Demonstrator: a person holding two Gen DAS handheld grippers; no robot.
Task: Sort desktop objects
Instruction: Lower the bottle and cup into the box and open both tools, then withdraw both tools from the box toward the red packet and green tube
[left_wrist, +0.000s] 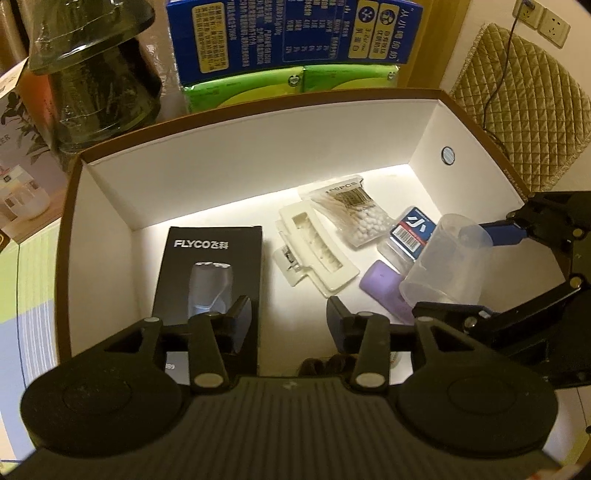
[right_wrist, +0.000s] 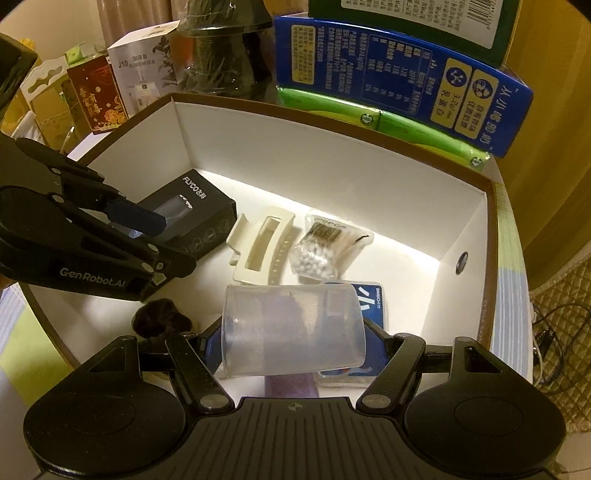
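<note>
Right wrist view: I have the right gripper (right_wrist: 295, 347) clamped across a clear plastic cup (right_wrist: 293, 330), which lies on its side between the blue pads, its mouth toward the left. I hold it low over the near right of the white box (right_wrist: 332, 147), so I judge the cup is about to be set down among the things already sorted there. Under and behind it I see a purple bar (right_wrist: 291, 386) and a blue card pack (right_wrist: 371, 299) whose barcode label is too small for me to read.

The left gripper (left_wrist: 290, 317) hangs over the near left of the box with its jaws apart and nothing between them. Just beyond it lies the black carton (left_wrist: 210, 273), flat on the floor of the box, printed "FLYCO" with a shaver pictured. A dark fuzzy hair tie (right_wrist: 162, 321) sits near the front wall.

In the middle lie a cream hair claw (left_wrist: 317, 247) and a bag of cotton swabs (left_wrist: 354, 210) marked "100PCS", touching each other.

Behind the box stands a blue milk carton (right_wrist: 406, 77) with Chinese print, and a white carton (right_wrist: 144, 70) reading "J10 HUMIDIFIER". The left gripper's arm bears "GenRobot.AI".
</note>
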